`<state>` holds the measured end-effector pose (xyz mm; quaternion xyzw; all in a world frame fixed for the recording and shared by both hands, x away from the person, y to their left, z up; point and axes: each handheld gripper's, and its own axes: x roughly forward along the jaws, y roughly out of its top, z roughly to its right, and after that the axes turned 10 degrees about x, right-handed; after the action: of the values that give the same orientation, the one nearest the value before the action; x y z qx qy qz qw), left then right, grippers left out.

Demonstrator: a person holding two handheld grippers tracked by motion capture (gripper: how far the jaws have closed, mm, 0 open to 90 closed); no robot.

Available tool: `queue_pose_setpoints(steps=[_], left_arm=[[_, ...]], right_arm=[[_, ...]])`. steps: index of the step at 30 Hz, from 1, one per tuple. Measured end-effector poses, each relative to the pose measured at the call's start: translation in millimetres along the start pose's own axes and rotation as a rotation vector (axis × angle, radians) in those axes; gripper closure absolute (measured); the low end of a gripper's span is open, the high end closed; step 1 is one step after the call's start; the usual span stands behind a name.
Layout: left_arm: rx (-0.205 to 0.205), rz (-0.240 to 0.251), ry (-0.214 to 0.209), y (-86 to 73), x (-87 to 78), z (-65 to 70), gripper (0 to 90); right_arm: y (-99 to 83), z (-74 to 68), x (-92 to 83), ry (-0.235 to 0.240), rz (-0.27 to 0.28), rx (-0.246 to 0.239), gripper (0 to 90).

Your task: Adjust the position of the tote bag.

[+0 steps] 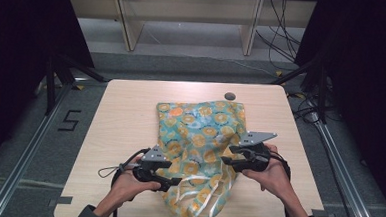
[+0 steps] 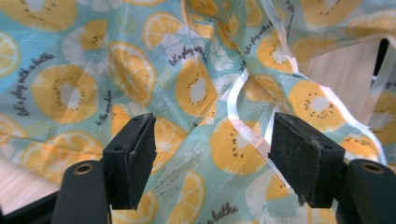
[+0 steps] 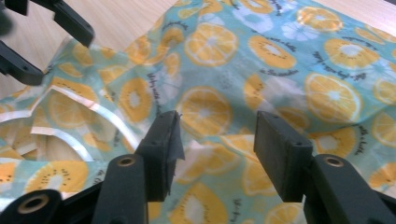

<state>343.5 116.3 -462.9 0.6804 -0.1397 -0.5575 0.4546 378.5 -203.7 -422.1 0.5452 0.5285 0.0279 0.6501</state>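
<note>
Lying rumpled across the middle and near edge of the wooden counter (image 1: pixel 125 115), the fruit-print cloth (image 1: pixel 199 139) sat just beyond our left gripper (image 1: pixel 173 181) and right gripper (image 1: pixel 227 156), whose fingers (image 2: pixel 135 154) were spread apart, pinching nothing.

The bag (image 1: pixel 198 154) is turquoise, printed all over with orange and yellow citrus and kiwi slices, white blossoms and small dark script; its clear plastic edge shines white. The table (image 1: pixel 125 120) is pale wood grain. Both grippers, left (image 1: pixel 169 181) and right (image 1: pixel 229 155), are black with grey plates.
</note>
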Motion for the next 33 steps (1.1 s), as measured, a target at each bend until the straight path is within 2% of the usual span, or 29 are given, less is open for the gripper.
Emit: queue_pose_setpoints(steps=[1, 4, 5, 6, 7, 9, 11, 12, 13, 14, 16, 17, 18, 19, 20, 23, 25, 26, 28, 30, 31, 32, 33], left_arm=[[0.006, -0.012, -0.008, -1.3, 3.6, 0.4, 30.8], [-0.007, -0.026, -0.013, -4.7, 12.8, 1.2, 30.8], [0.003, -0.035, -0.011, -5.2, 13.9, 1.8, 30.6], [0.030, -0.035, -0.013, -4.9, 14.1, 1.5, 30.0], [-0.004, -0.033, -0.008, -5.1, 15.0, 3.7, 28.7], [-0.001, -0.030, -0.008, -4.6, 16.7, 5.4, 26.4], [0.049, -0.057, -0.001, -4.5, 18.7, 8.7, 31.3], [0.090, -0.088, 0.010, -4.7, 19.9, 9.4, 35.8], [0.102, -0.107, 0.025, -5.3, 21.9, 11.0, 39.5], [0.121, -0.122, 0.019, -6.3, 23.5, 10.7, 45.0], [0.134, -0.110, 0.018, -8.5, 25.6, 10.1, 56.0], [0.147, -0.100, 0.019, -9.4, 25.8, 9.0, 65.6], [0.156, -0.100, 0.027, -9.3, 24.7, 7.3, 71.1], [0.154, -0.098, 0.025, -9.3, 24.1, 5.6, 77.1], [0.151, -0.089, 0.036, -8.9, 22.7, 5.4, 80.7], [0.150, -0.052, 0.038, -6.3, 17.6, 0.1, 85.8], [0.127, -0.036, 0.065, -3.7, 12.7, -4.1, 87.9], [0.121, -0.030, 0.062, -2.5, 11.3, -6.5, 88.2], [0.108, -0.007, 0.083, -0.9, 9.2, -11.6, 88.3], [0.102, -0.001, 0.096, 0.4, 7.8, -16.8, 88.5], [0.094, 0.007, 0.102, 1.2, 7.5, -20.2, 88.6], [0.082, 0.012, 0.104, 2.4, 7.0, -23.8, 88.6], [0.091, 0.025, 0.111, 3.8, 6.6, -28.4, 88.6]], right_arm=[[-0.2, -2.9, -0.6, -0.001, -0.012, 0.017, 48.7], [-2.4, -4.7, 2.3, -0.020, -0.036, -0.006, 47.8], [-4.8, -5.9, 3.7, -0.048, -0.026, -0.007, 47.8], [-6.8, -8.3, 4.5, -0.049, -0.044, 0.011, 47.8], [-8.6, -8.4, 4.6, -0.075, -0.053, -0.009, 48.0], [-12.4, -9.9, 4.2, -0.092, -0.068, -0.011, 49.7], [-16.9, -11.4, 3.6, -0.123, -0.104, -0.038, 53.1], [-19.3, -11.7, 3.2, -0.135, -0.113, -0.057, 55.8], [-22.8, -12.8, 3.3, -0.151, -0.123, -0.061, 58.0], [-25.3, -12.3, 3.1, -0.154, -0.134, -0.080, 61.0], [-29.8, -12.0, 1.3, -0.158, -0.143, -0.092, 68.5], [-31.0, -11.6, -1.3, -0.157, -0.173, -0.089, 72.5], [-34.1, -11.0, -0.5, -0.162, -0.159, -0.094, 76.5], [-35.9, -8.4, -1.0, -0.160, -0.163, -0.126, 80.1], [-37.5, -7.1, -3.3, -0.158, -0.182, -0.121, 82.9], [-45.3, -2.6, -6.4, -0.163, -0.159, -0.109, 87.9], [-49.5, 0.0, -11.0, -0.160, -0.156, -0.100, 89.0], [-52.4, -0.3, -13.4, -0.177, -0.144, -0.073, 89.1], [-57.2, 4.7, -16.1, -0.150, -0.139, -0.088, 89.2], [-63.1, 8.0, -20.8, -0.151, -0.163, -0.079, 89.3], [-67.7, 8.4, -20.6, -0.166, -0.147, -0.067, 89.3], [-71.1, 7.8, -23.0, -0.169, -0.168, -0.039, 89.3], [-74.8, 9.1, -22.6, -0.173, -0.157, -0.044, 89.2]])
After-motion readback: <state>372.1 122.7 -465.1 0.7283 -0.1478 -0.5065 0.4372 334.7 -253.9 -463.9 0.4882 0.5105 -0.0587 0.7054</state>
